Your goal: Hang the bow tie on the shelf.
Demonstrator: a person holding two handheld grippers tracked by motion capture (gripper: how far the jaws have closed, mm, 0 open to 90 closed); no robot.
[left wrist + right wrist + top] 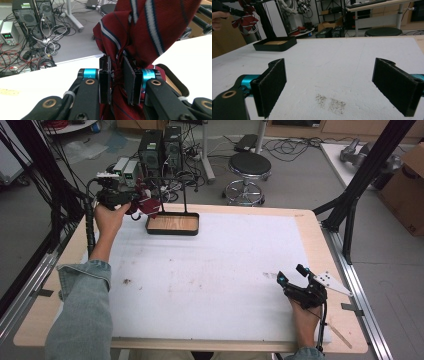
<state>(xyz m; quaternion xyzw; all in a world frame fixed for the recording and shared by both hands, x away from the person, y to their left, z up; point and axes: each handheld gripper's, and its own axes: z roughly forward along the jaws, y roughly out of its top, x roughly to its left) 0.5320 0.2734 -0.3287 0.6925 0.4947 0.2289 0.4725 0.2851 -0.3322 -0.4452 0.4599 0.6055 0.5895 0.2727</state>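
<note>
Burgundy fabric, striped in white and navy: one necktie, bunched, pinched between the two black jaws of the left gripper, which are closed tight on a gathered fold so that the cloth bulges above and below the pads. In the high view the same tie sits at upper left of the frame, lifted clear of the table and hanging just beside a thin black stand that rises from a shallow black tray with a wood-coloured floor; the height of the hold suggests the tie is being carried to or from that stand, though which cannot be told. Left hand wraps the tool body, forearm in a denim sleeve reaching in from lower left. Right gripper, lower right of the high view, rests low over the white foam mat, well apart from the tie; its own camera shows both felt-faced jaws spread wide with nothing between them, likely parked while the other hand works. Mat carries a small dark speckled stain just ahead of those jaws. Beyond the table's far edge: a round stool, computer towers and loose cables on the floor.
</note>
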